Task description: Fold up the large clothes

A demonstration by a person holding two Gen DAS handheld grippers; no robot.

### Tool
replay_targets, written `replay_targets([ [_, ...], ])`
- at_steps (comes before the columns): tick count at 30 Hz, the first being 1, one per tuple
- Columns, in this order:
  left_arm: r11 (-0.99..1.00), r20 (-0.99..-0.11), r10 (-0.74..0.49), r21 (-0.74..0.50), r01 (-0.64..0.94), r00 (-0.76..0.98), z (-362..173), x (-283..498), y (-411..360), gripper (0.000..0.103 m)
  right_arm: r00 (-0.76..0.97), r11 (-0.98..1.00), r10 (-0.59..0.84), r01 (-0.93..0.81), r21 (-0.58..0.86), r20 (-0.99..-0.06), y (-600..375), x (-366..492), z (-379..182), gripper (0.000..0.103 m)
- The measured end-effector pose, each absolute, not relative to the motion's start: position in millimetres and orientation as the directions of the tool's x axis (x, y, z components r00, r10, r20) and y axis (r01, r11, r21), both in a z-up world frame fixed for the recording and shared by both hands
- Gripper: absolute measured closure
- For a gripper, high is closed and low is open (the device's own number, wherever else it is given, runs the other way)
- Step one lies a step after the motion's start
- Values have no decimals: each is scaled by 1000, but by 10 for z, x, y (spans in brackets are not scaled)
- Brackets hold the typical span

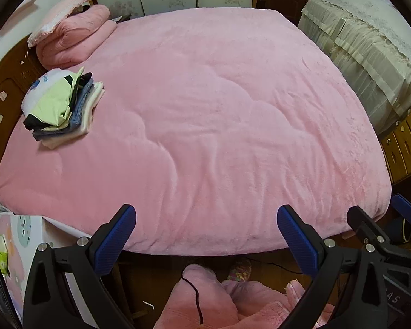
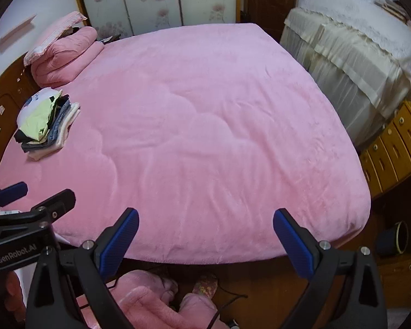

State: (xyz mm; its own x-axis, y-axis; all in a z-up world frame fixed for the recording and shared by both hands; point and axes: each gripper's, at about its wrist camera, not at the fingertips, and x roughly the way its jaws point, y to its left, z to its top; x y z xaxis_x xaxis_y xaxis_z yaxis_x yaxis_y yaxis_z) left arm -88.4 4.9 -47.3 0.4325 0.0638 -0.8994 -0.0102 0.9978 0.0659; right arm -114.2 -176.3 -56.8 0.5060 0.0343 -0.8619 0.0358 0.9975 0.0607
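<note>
Clothes, folded stack [image 1: 61,107]: bed's [image 1: 219,126] far-left edge, near headboard. Left gripper [image 1: 205,230] nearer; right gripper [image 2: 205,233] beside it. Both gape wide, empty, over bed's near edge.

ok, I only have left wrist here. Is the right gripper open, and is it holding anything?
Observer: The right wrist view shows the right gripper wide open with nothing between its fingers, over the near edge of the pink bed cover.
Operator: What's on the floor to its right?
Observer: A dark round container with a light rim, below the wooden drawers.
Operator: Any marking on the left gripper's body?
Observer: Yes. The left gripper shows from the side at the right wrist view's left edge, with GenRobot.AI printed in pale letters on its black body.
</note>
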Motion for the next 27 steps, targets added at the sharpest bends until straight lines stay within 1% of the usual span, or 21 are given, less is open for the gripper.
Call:
replay_targets([
  [12, 1000, -919, 26, 23, -13, 392, -586, -852, 57, 1, 525, 999, 41, -1, 48, -850, -1781, -1145, -502, 1],
  [27, 998, -899, 55, 56, -10, 434, -490, -920, -61, 1, 530, 999, 39, 0, 46, -847, -1866, -1100, -488, 0],
])
